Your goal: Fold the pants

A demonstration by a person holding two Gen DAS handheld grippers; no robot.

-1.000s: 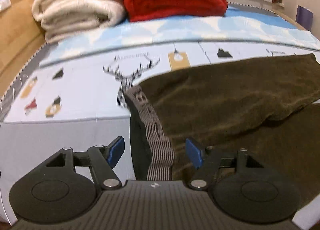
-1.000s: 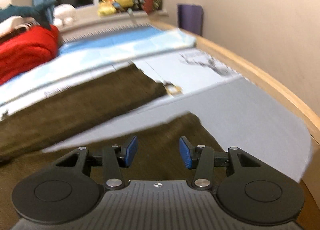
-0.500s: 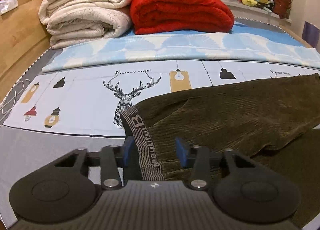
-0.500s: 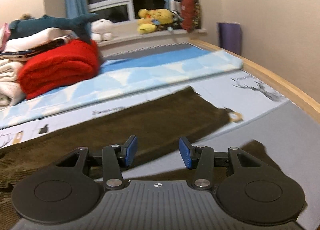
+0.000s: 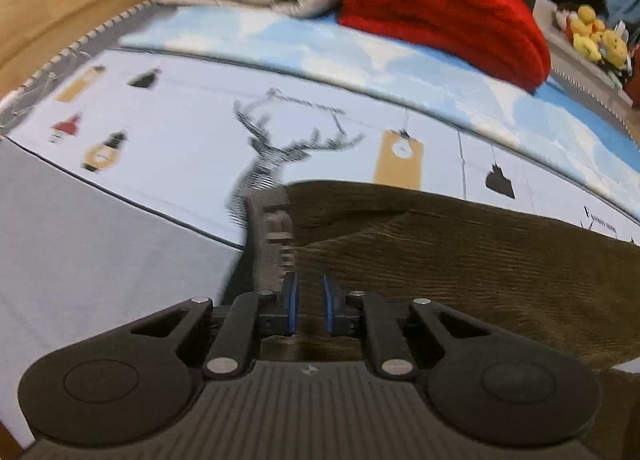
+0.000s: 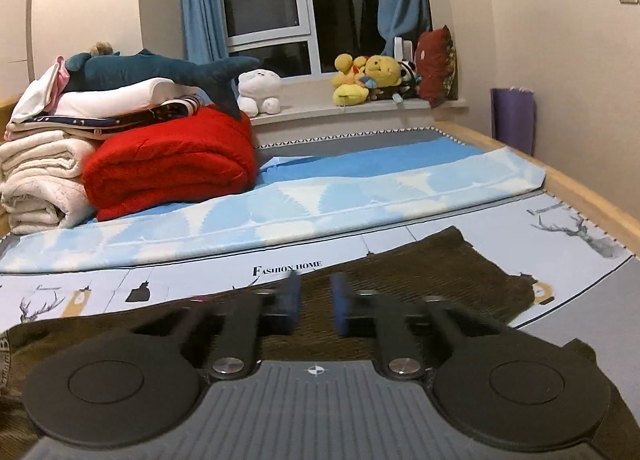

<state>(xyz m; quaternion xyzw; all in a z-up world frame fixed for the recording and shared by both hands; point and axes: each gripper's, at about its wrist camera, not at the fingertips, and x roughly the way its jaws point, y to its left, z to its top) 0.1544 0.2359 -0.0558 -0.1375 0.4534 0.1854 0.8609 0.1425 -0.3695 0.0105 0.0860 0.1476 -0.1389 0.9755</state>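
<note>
Dark olive corduroy pants (image 5: pixel 460 256) lie spread on the printed bed sheet, with a grey striped waistband (image 5: pixel 272 244) at their left end. My left gripper (image 5: pixel 308 300) has its blue pads closed to a narrow gap on the pants fabric just beside the waistband. In the right wrist view the pants (image 6: pixel 440 276) stretch across the sheet to a leg end at the right. My right gripper (image 6: pixel 314 302) hovers over the pants, blurred, its pads close together with a small gap; I see nothing held.
A red blanket (image 6: pixel 168 164) and a stack of cream blankets (image 6: pixel 36 180) lie at the bed's far left. A blue-white cover (image 6: pixel 360 196) crosses the bed behind the pants. Plush toys (image 6: pixel 368 78) sit on the windowsill. A wooden bed frame (image 6: pixel 592 200) borders the right.
My left gripper's jaws went from wide open to nearly closed on the pants by the waistband. My right gripper's jaws narrowed, and its view rose from the leg end towards the window.
</note>
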